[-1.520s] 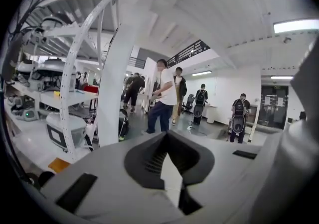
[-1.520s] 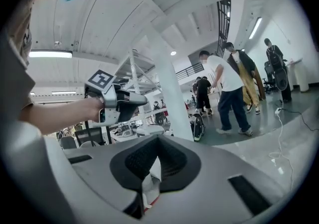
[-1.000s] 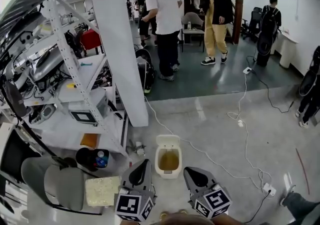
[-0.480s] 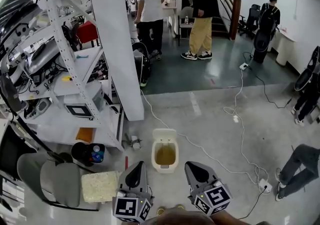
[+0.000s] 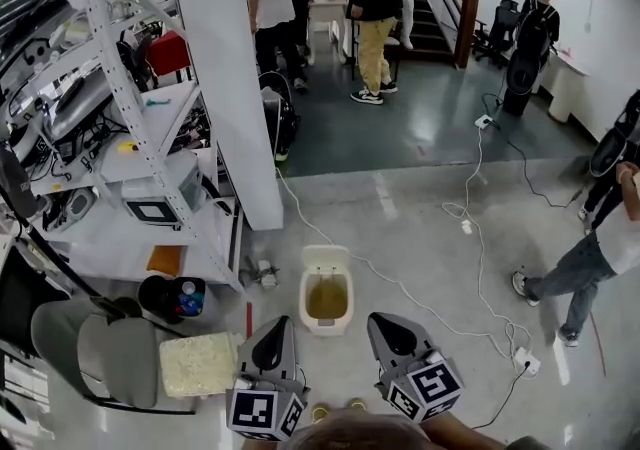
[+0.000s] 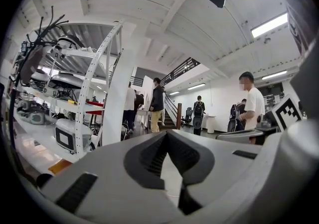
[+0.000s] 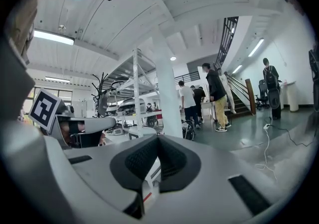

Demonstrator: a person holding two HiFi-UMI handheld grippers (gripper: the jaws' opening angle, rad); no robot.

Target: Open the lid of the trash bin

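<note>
Both hand-held claws sat low at the near edge of the head view, side by side and pointing forward over the grey concrete floor point(image 5: 440, 238). The left claw point(image 5: 276, 338) had its jaws together at the tips with nothing between them, as its own view point(image 6: 166, 136) showed. The right claw point(image 5: 385, 333) was likewise closed and empty point(image 7: 157, 139). Just ahead, between the two claw tips and touching neither, the small cream plastic trash bin point(image 5: 326, 290) stood on the floor. Its yellow-brown inside showed, with the pale lid point(image 5: 326, 258) at its far end. Beyond stood a white square pillar point(image 5: 225, 78), a white metal shelf rack point(image 5: 130, 108) to its left, and people further back.
</note>
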